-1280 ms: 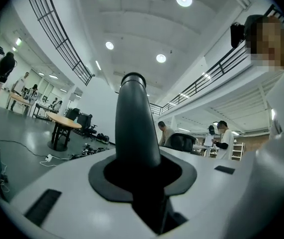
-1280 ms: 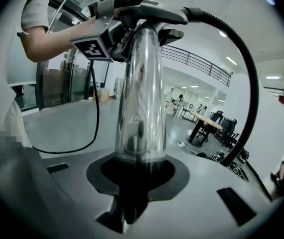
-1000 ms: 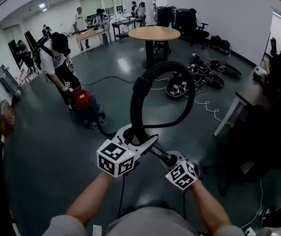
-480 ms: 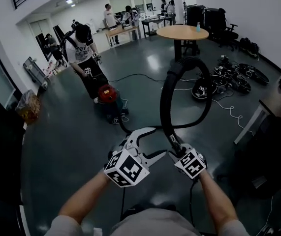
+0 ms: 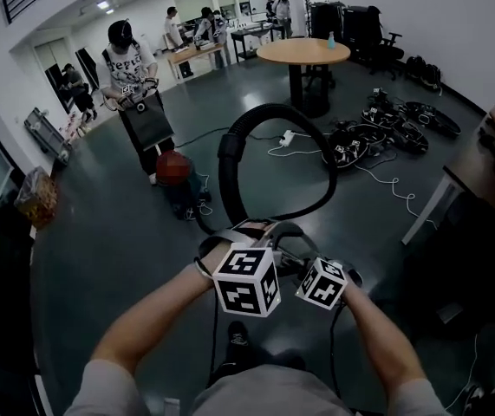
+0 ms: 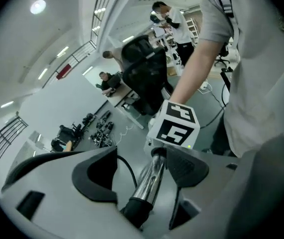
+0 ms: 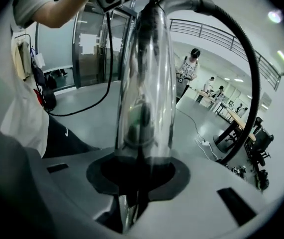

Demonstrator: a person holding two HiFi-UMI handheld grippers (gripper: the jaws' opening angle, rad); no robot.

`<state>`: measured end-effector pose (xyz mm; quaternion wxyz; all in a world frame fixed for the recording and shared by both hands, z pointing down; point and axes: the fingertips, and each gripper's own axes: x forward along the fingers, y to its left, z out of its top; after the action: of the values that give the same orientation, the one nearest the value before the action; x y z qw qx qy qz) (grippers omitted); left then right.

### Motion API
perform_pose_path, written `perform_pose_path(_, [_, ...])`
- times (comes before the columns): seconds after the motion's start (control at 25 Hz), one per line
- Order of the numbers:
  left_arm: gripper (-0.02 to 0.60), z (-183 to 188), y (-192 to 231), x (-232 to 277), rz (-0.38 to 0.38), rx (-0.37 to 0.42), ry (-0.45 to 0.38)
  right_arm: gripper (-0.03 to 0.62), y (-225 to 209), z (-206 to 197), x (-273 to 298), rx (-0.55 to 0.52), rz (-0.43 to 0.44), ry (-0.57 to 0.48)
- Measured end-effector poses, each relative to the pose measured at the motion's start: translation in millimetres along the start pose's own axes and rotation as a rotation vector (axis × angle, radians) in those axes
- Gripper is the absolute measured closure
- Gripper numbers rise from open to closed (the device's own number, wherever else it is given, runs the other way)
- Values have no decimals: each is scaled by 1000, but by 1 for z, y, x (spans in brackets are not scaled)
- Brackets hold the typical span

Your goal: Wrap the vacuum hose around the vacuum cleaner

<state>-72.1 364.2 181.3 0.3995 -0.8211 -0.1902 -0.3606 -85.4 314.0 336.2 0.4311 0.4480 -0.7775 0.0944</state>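
Hose (image 5: 230, 150) makes a black loop in the centre of the head view, and one end runs down toward the vacuum cleaner (image 5: 178, 185) on the floor at centre left. The right gripper (image 7: 138, 176) is clamped on the shiny metal tube (image 6: 151, 180). The left gripper (image 6: 141, 173) has just been opening; its jaws stand wide around the same tube without clamping it.

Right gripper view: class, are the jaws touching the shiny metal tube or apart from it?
Touching. In the right gripper view the right gripper has its jaws closed on the metal tube, pads hugging it without a gap.
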Motion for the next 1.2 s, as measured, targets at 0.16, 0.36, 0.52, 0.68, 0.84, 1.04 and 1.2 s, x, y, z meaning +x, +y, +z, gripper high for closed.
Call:
perform_pose_path(0.16, [265, -35, -20, 36, -164, 84, 133, 507, 0, -14, 2, -41, 33, 97])
perform_pose_path(0.36, [267, -76, -24, 68, -251, 115, 157, 507, -12, -21, 6, -40, 57, 174])
perform_pose_path(0.52, [268, -99, -19, 97, -300, 113, 126, 507, -27, -22, 14, -24, 72, 208])
perform_pose_path(0.68, [273, -125, -13, 118, -363, 114, 95, 507, -46, -9, 20, -45, 56, 264])
perform_pose_path(0.84, [301, -148, -12, 125, -435, 72, 42, 507, -60, -3, 35, -88, 46, 360])
perform_pose_path(1.04, [411, -177, 1, 123, -503, 27, -5, 507, -70, 15, 60, -53, 93, 397])
perform_pose_path(1.2, [413, -203, 9, 121, -480, 45, -22, 507, -73, 29, 82, -11, 141, 409])
